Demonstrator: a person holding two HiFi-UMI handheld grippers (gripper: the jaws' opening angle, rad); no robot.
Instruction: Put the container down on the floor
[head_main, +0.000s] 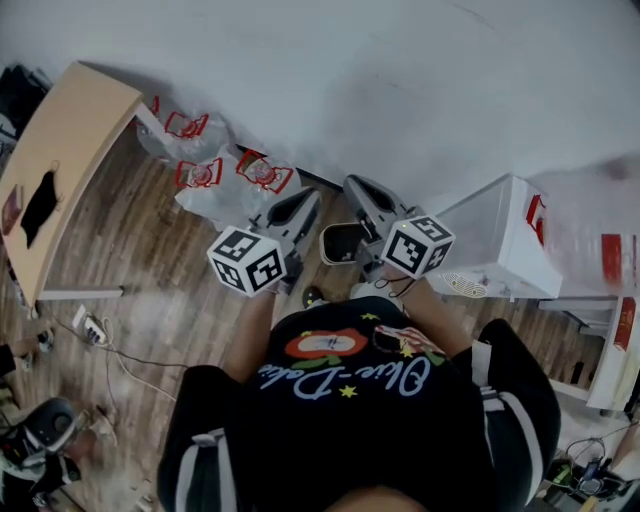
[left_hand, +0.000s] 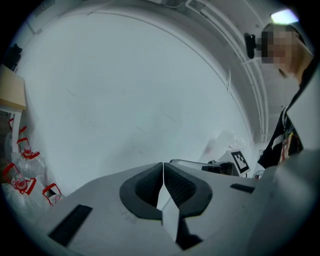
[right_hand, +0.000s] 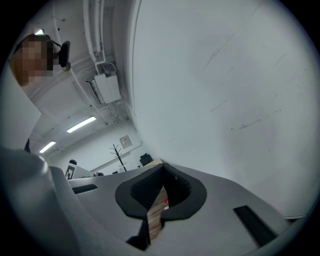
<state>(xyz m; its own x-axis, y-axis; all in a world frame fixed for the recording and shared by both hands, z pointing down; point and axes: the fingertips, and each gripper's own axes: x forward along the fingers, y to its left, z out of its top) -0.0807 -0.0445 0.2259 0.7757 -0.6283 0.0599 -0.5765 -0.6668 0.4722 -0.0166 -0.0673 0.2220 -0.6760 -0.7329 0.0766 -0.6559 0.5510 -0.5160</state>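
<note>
- Container: a dark-rimmed tub with a pale inside, on the wooden floor at the centre of the head view, just below the two gripper tips; nothing can be made out in it and neither gripper touches it
- Left gripper: pads pressed flat together along their whole edge, nothing between them; in its own view it faces the white wall
- Right gripper: jaws likewise closed and empty, facing the same wall
- Marker cubes: one on each gripper, black-and-white squares uppermost, lower centre of the head view
- White box: right of the container, on the floor, with a red label on its side; the print is too small to read
- Clear plastic bags: heaped at upper left against the wall, with red printing that cannot be read; contents not discernible
- Pale wooden desk: far upper left
- Black shirt: bottom centre, pale script lettering, upside down and not surely legible
</note>
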